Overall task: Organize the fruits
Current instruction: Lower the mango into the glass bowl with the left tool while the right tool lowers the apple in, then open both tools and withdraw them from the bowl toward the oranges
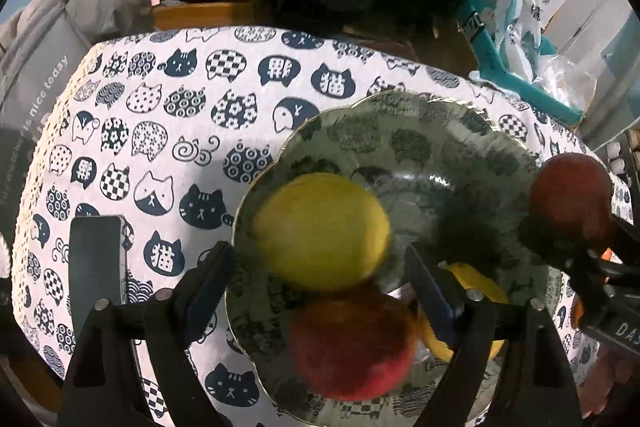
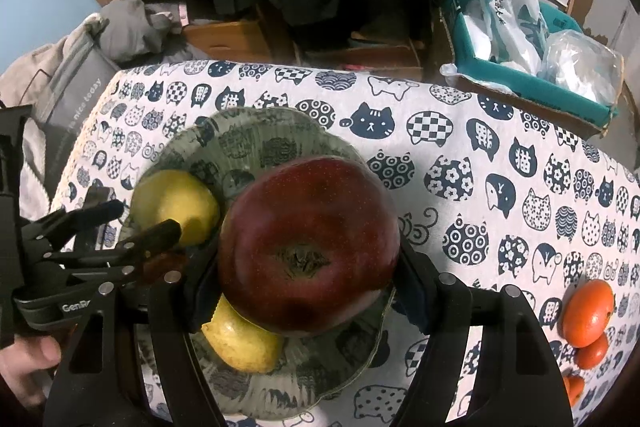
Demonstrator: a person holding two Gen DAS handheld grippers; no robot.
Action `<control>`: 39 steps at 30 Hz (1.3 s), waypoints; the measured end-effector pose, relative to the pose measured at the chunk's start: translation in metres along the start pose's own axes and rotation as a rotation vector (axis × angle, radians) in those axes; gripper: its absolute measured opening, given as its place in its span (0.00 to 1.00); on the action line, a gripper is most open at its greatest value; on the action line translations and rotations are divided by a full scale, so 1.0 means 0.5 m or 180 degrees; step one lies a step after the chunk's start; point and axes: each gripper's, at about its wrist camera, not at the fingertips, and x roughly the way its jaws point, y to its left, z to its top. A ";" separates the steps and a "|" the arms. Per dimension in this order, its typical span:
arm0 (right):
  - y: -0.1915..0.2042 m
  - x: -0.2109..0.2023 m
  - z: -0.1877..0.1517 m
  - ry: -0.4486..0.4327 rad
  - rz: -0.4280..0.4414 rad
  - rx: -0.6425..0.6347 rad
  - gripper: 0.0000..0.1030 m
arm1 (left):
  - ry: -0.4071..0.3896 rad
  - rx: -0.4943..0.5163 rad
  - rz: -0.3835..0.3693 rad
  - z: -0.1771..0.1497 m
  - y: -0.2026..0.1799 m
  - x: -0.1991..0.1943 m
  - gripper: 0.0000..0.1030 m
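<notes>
A green patterned bowl sits on the cat-print tablecloth; it also shows in the right wrist view. It holds a yellow fruit, a red apple and a second yellow fruit. My left gripper is open above the bowl, fingers either side of the fruit. My right gripper is shut on a large dark red apple, held over the bowl; it shows at the right of the left wrist view.
A dark phone lies on the cloth left of the bowl. Orange fruits lie at the table's right edge. A teal box with plastic bags stands behind the table. Grey clothing lies at the left.
</notes>
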 end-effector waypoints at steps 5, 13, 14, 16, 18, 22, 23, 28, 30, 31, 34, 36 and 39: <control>0.010 0.002 0.004 -0.0001 0.0040 -0.0009 0.72 | -0.0052 0.0015 0.0072 -0.005 -0.003 -0.023 0.89; 0.051 0.040 0.004 0.0133 0.0028 -0.0152 0.72 | -0.0155 -0.0219 0.0140 -0.026 0.045 -0.072 0.89; 0.055 0.047 0.002 0.0164 0.0023 -0.0167 0.72 | -0.0170 -0.0259 0.0151 -0.032 0.055 -0.075 0.89; 0.063 0.058 -0.002 0.0222 0.0006 -0.0198 0.72 | -0.0143 -0.0319 0.0153 -0.040 0.069 -0.074 0.89; 0.069 0.066 -0.005 0.0273 -0.0025 -0.0237 0.73 | -0.0104 -0.0370 0.0109 -0.047 0.081 -0.070 0.89; 0.078 0.076 -0.004 0.0316 -0.0070 -0.0296 0.73 | -0.0091 -0.0371 0.0082 -0.054 0.084 -0.071 0.89; 0.079 0.075 -0.004 0.0317 -0.0065 -0.0303 0.74 | -0.0090 -0.0376 0.0053 -0.055 0.082 -0.073 0.89; 0.092 0.058 -0.003 0.0260 -0.0073 -0.0429 0.80 | -0.0110 -0.0321 0.0011 -0.056 0.070 -0.082 0.89; 0.096 0.047 -0.002 0.0241 -0.0100 -0.0475 0.80 | -0.0115 -0.0296 0.0005 -0.055 0.067 -0.088 0.89; 0.095 0.041 -0.002 0.0233 -0.0109 -0.0478 0.80 | -0.0130 -0.0292 0.0007 -0.055 0.066 -0.094 0.89; 0.086 0.008 -0.008 0.0173 -0.0184 -0.0473 0.80 | -0.0196 -0.0290 -0.0018 -0.055 0.066 -0.116 0.89; 0.078 -0.020 -0.011 0.0082 -0.0249 -0.0459 0.80 | -0.0253 -0.0288 -0.0022 -0.056 0.067 -0.134 0.89; 0.063 -0.081 -0.017 -0.0114 -0.0302 -0.0373 0.80 | -0.0343 -0.0296 -0.0055 -0.065 0.065 -0.168 0.89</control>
